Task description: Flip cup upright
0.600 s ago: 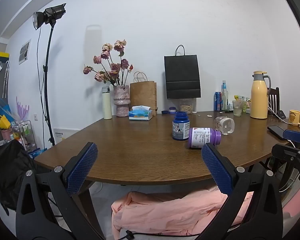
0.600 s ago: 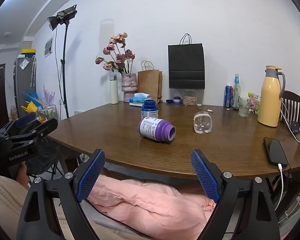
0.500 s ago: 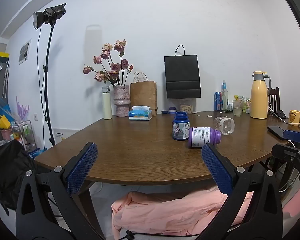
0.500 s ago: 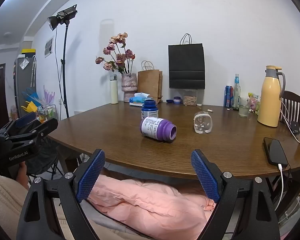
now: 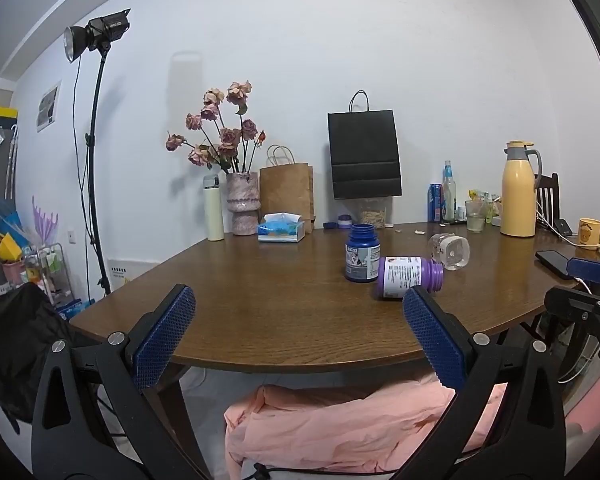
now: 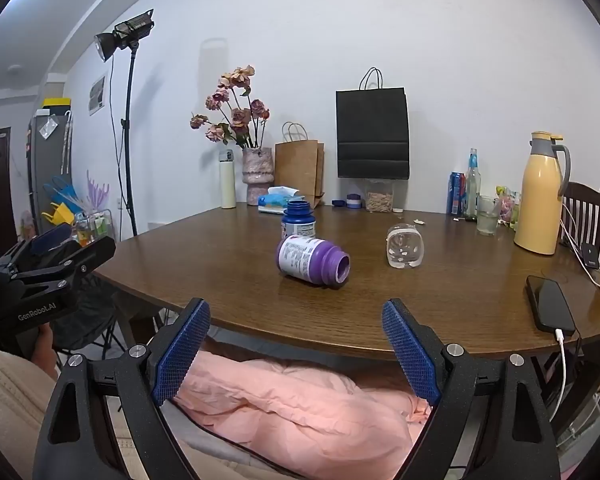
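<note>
A clear glass cup point(image 5: 450, 251) point(image 6: 405, 246) lies on its side on the brown wooden table point(image 5: 260, 304) point(image 6: 440, 300), right of centre. Near it a purple bottle point(image 5: 408, 277) point(image 6: 312, 260) also lies on its side, and a blue bottle point(image 5: 362, 254) point(image 6: 298, 220) stands upright behind that. My left gripper point(image 5: 299, 300) is open and holds nothing, short of the table's front edge. My right gripper point(image 6: 296, 312) is likewise open with nothing in it, in front of the edge and facing the purple bottle. Each gripper also shows at the other view's side edge.
A black phone point(image 6: 548, 304) on a white cable lies at the table's right edge, beside a yellow mug point(image 5: 592, 234) and a yellow thermos point(image 6: 540, 200). A vase of flowers point(image 5: 242, 208), a tissue box point(image 5: 281, 232) and paper bags line the back. Pink cloth point(image 6: 300, 408) lies below.
</note>
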`<state>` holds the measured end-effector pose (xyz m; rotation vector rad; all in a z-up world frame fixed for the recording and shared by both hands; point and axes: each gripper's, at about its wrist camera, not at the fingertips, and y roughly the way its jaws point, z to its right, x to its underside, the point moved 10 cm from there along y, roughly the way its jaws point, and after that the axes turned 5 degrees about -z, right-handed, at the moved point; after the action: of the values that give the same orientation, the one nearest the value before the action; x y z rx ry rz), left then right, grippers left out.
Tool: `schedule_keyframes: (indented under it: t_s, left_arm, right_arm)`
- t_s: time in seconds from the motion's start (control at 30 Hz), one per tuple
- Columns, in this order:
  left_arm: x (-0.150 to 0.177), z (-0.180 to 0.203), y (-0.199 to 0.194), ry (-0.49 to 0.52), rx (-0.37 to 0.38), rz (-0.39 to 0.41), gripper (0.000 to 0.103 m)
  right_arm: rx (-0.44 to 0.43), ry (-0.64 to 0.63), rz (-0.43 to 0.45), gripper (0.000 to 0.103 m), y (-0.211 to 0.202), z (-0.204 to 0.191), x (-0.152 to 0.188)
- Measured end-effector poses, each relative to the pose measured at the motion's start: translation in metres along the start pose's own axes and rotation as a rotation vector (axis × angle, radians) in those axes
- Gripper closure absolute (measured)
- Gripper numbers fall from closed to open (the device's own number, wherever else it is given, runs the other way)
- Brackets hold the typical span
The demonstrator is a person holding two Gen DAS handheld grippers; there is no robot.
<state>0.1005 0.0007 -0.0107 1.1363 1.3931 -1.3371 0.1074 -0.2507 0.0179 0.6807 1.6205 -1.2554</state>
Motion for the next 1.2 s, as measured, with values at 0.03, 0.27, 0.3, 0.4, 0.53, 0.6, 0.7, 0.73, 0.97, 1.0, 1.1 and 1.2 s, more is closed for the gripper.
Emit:
schedule_keyframes:
  t_s: [0.03, 0.27, 0.3, 0.4, 0.53, 0.6, 0.7, 0.73, 0.97, 1.0, 1.1, 1.2]
  left_arm:
    - [-0.0009, 0.0009, 0.0029, 0.0, 0.001, 0.0, 0.0]
    - [0.0017, -0.0011, 0.0028, 0.001, -0.001, 0.002, 0.0]
    - [0.0017, -0.001, 0.0032, 0.001, 0.0, 0.001, 0.0]
    - [0.0018, -0.0008, 0.0029, 0.002, 0.0, 0.001, 0.0]
    - [0.0019, -0.0003, 0.0023, 0.004, 0.0, 0.001, 0.0]
    - [0.0021, -0.0007, 0.0029, 0.003, 0.0, 0.001, 0.0]
    - [0.0021, -0.0001, 0.0025, 0.005, 0.001, 0.001, 0.0]
    - [0.0017, 0.0, 0.0018, 0.004, 0.001, 0.001, 0.0]
    - [-0.0002, 0.0012, -0.0007, 0.005, 0.002, 0.001, 0.0]
    - [0.0, 0.0013, -0.0005, 0.005, 0.002, 0.0, 0.0]
    - [-0.0001, 0.0016, -0.0008, 0.005, 0.001, 0.001, 0.0]
    - [0.0003, 0.0015, -0.0005, 0.005, 0.001, 0.0, 0.0]
  right_arm:
    - [0.0, 0.0, -0.001, 0.011, 0.0001, 0.0, 0.0]
    - [0.0, 0.001, 0.0, 0.011, -0.0002, 0.0003, -0.0003]
    - [0.001, 0.001, 0.0, 0.011, -0.0002, 0.0004, -0.0004]
    - [-0.001, 0.001, -0.001, 0.011, 0.0, 0.0005, -0.0004]
    - [0.0, 0.001, 0.0, 0.011, 0.0001, 0.0006, -0.0004]
    - [0.0, 0.001, -0.001, 0.011, 0.0, 0.0007, -0.0004]
    - [0.0, 0.002, 0.0, 0.011, 0.0, 0.0008, -0.0003]
    - [0.0, 0.001, 0.0, 0.011, 0.0, 0.0006, -0.0002]
    - [-0.001, 0.001, 0.0, 0.011, 0.0, 0.0008, -0.0002]
    - [0.0, 0.001, 0.0, 0.011, 0.0, 0.001, -0.0002]
    - [0.0, 0.001, 0.0, 0.011, 0.0001, 0.0011, -0.0001]
    - [0.0, 0.002, 0.0, 0.011, -0.0001, 0.0013, -0.0004]
